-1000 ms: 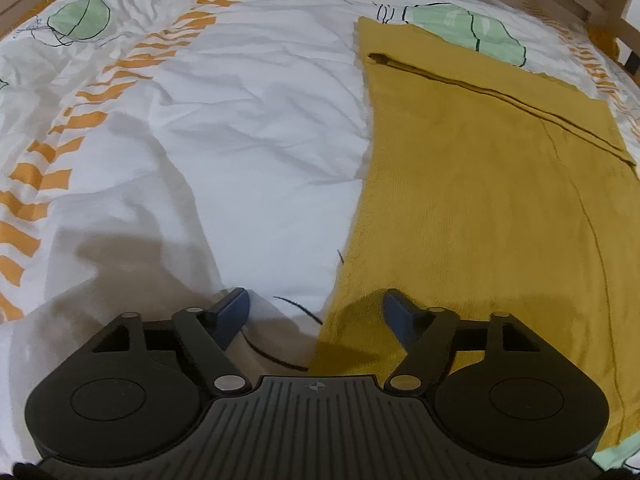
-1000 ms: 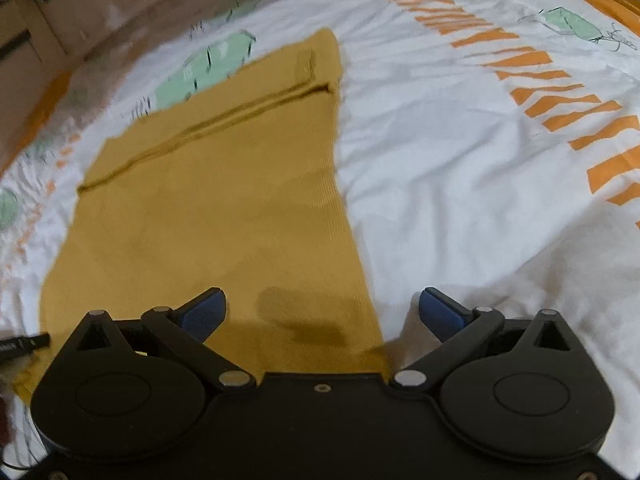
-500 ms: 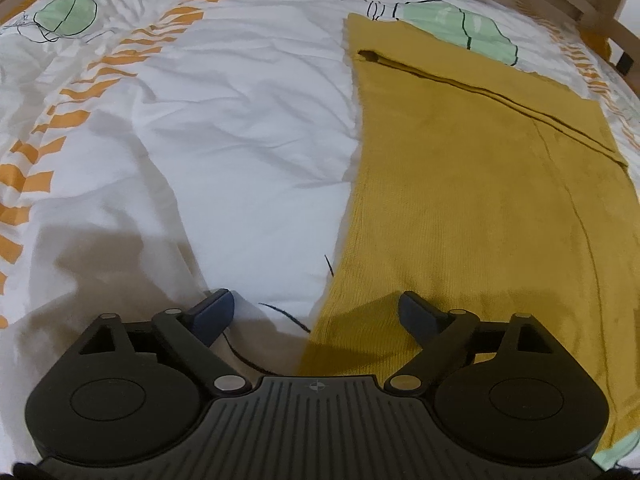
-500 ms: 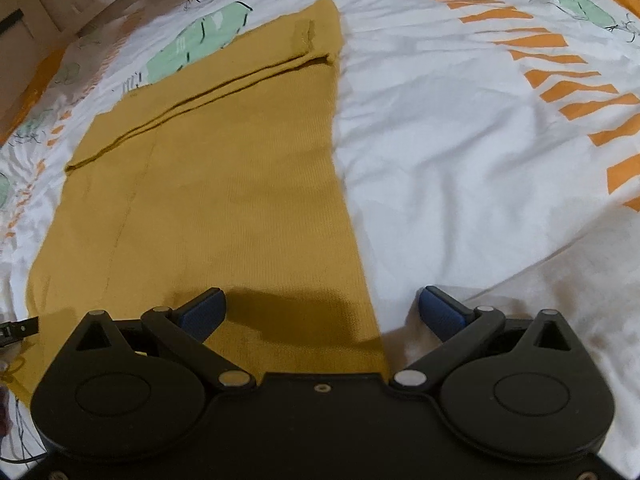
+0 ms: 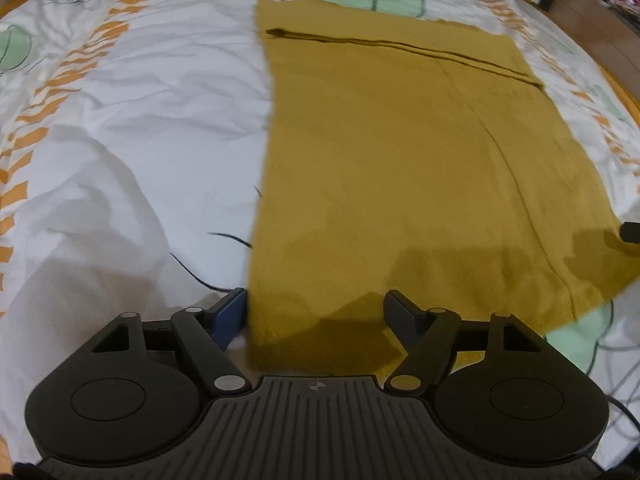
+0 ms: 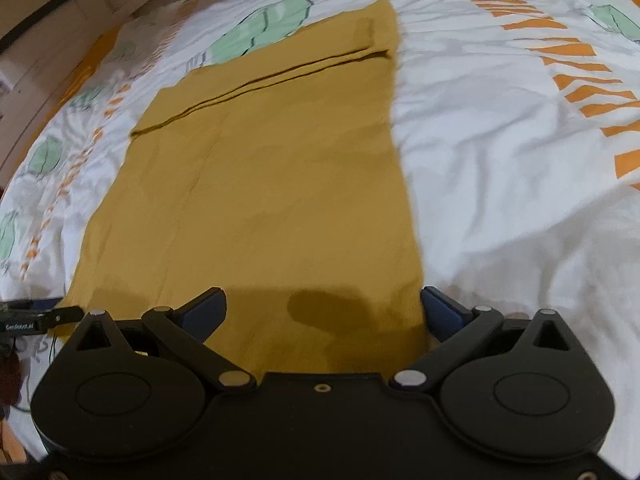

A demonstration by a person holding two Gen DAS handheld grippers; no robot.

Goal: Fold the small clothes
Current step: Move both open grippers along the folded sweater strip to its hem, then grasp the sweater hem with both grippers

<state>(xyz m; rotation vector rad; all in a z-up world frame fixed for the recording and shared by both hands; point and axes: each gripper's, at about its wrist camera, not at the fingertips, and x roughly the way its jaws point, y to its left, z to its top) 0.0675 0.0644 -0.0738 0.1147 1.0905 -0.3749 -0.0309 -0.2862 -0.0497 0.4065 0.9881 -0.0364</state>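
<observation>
cloth (image 5: 400,152) – flat on bedsheet (image 5: 140,140), folded band along its far end | left gripper (image 5: 314,312) – over near-left corner of cloth, cloth's left edge just inside left finger | right gripper (image 6: 322,308) – over near-right corner of cloth, cloth's right edge beside right finger | bed frame (image 5: 580,4) beyond far-right of cloth

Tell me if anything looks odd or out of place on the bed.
Mostly tidy: the mustard cloth lies flat on the bedsheet. One oddity is a thin dark thread lying loose on the sheet beside the cloth's left edge, near the left tool.
</observation>
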